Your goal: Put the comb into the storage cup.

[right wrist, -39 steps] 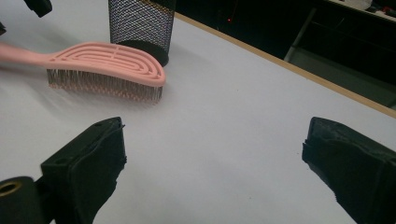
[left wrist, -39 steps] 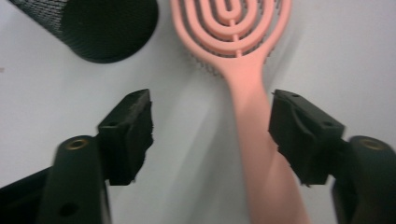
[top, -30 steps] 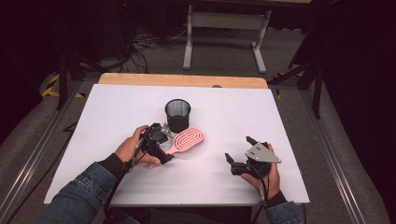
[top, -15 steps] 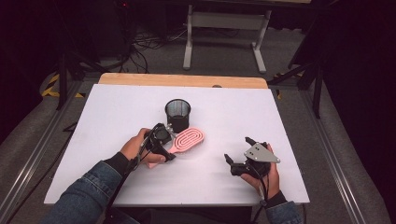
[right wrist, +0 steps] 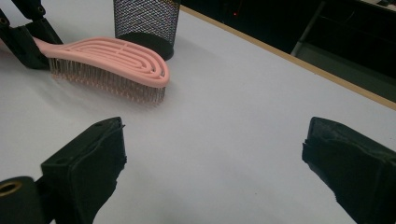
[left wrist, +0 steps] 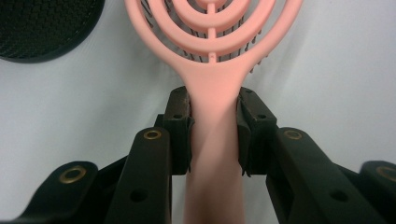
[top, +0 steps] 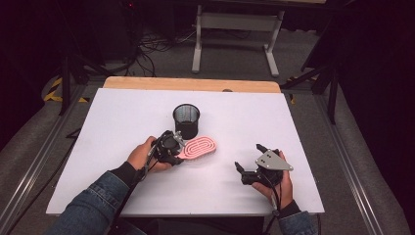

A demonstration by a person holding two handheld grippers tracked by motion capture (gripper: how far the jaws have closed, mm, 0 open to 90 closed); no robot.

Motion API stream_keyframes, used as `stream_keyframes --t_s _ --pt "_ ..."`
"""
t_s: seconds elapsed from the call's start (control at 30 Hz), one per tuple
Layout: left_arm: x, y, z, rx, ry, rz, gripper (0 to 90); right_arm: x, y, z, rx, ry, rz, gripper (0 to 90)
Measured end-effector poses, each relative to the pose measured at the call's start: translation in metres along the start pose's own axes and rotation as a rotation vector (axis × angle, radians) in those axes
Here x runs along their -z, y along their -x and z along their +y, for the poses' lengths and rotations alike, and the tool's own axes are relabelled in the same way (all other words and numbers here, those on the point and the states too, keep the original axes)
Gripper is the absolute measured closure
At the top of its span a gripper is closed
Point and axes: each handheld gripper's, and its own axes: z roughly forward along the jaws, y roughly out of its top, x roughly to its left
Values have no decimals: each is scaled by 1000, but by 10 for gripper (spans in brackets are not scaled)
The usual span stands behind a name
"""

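A pink hairbrush (top: 199, 146) lies bristles-down on the white table (top: 112, 122), just in front of a black mesh cup (top: 186, 120). My left gripper (top: 177, 151) is shut on the brush's handle (left wrist: 214, 140); both pads press its sides. The brush head (left wrist: 212, 23) stretches ahead of the jaws, with the mesh cup (left wrist: 44, 25) at the upper left. My right gripper (top: 248, 169) rests open at the front right of the table, nothing between its jaws. From the right gripper view the hairbrush (right wrist: 114, 58) and mesh cup (right wrist: 145, 23) stand at the upper left.
A wooden strip (top: 191, 84) borders the table's far edge. Beyond it stand a white frame (top: 235, 34) and floor cables. Bare white surface (right wrist: 243, 121) spreads between the right gripper and the brush.
My left gripper has slid right and slightly forward with the brush, bringing its head closer to the mesh cup. The right gripper has stayed almost still.
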Motion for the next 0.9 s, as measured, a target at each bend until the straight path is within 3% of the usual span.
stream_keyframes --t_s 0.13,0.27,0.43,0.73,0.9 --pt "0 3 -4 -16 26 23 701 0 0 0 -1 -1 0 62" --pt "0 9 -11 -31 70 73 702 -1 0 0 -2 -3 -1 62" --pt "0 12 -22 -25 139 118 702 -1 1 -1 -16 2 -8 61" --pt "7 18 -32 -42 231 169 703 0 1 1 -23 14 -9 61" --pt "11 20 -35 -46 260 198 703 0 3 2 -72 40 9 58"
